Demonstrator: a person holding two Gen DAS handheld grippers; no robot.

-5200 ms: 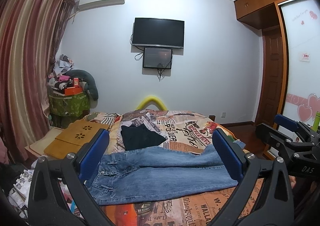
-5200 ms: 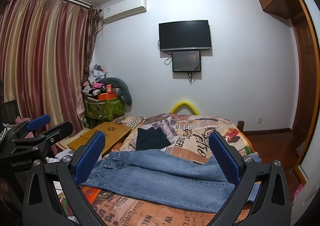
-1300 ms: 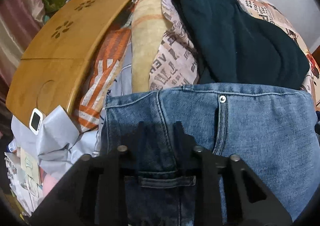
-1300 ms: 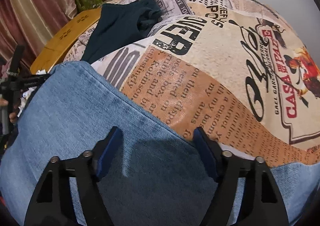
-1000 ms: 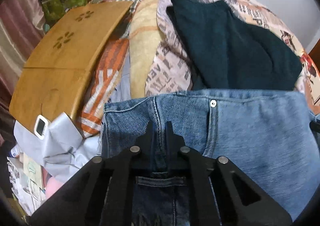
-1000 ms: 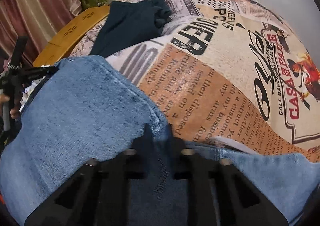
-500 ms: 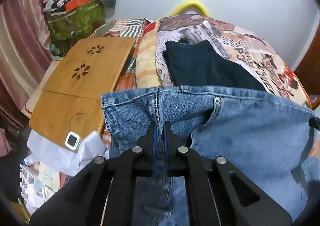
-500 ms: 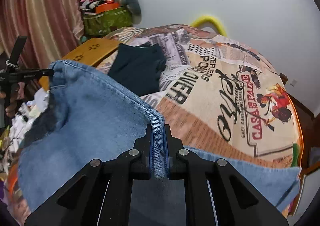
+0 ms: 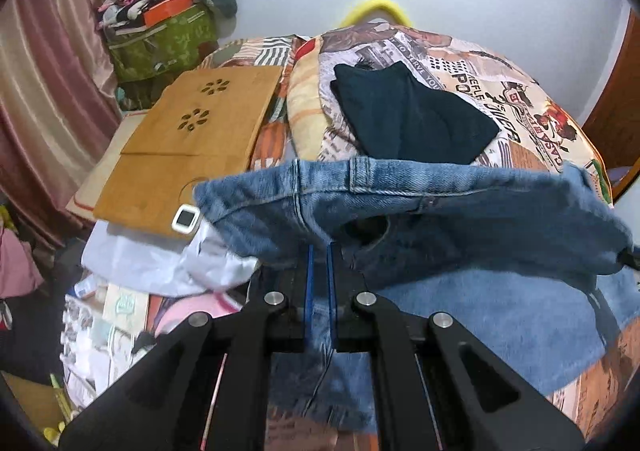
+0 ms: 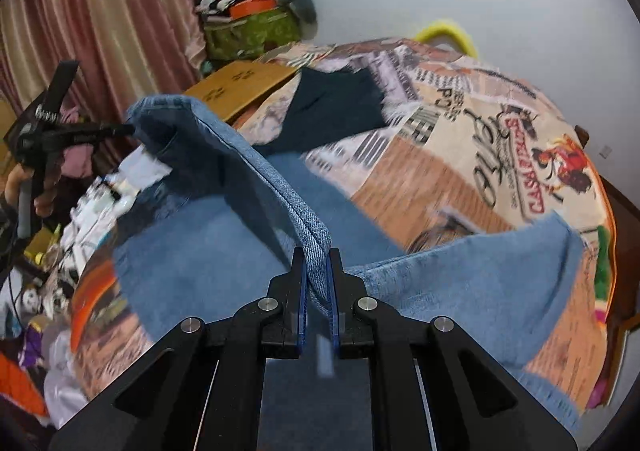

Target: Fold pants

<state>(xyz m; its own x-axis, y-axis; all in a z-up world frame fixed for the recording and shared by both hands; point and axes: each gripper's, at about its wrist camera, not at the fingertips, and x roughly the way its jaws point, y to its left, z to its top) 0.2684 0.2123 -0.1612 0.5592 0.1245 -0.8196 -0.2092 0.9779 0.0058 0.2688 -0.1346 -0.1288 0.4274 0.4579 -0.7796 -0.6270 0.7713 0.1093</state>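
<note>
Looking along the left gripper [image 9: 318,263] from its wrist camera, its two blue-padded fingers are pinched nearly together on a fold of denim near the waist of the blue jeans [image 9: 440,207]. The jeans are mid-blue with paler worn patches, orange-tan stitching and a belt loop on the waistband. The gripped top layer is raised off the bed [image 9: 532,107] and sags in a band across the frame, with a dark hollow beneath it where the waist gapes open. A lower layer of the jeans lies flat on the bed under it. Beyond the waistband, a dark folded garment [image 9: 412,119] rests on the newspaper-print bedspread. To the left sits a wooden lap desk [image 9: 192,147], with a small white square device [image 9: 186,218] at its near corner.

Seen from the right wrist camera, the right gripper [image 10: 318,279] is likewise clamped narrow on a doubled seam edge of the jeans [image 10: 256,171]. That edge climbs as a taut ridge toward the upper left, where the left gripper [image 10: 128,128], held in a person's hand [image 10: 40,191], grips the other end. The rest of the jeans spreads on the bed [image 10: 460,155] below, one leg reaching right, its far edge frayed. The dark garment [image 10: 332,111] lies beyond.
</note>
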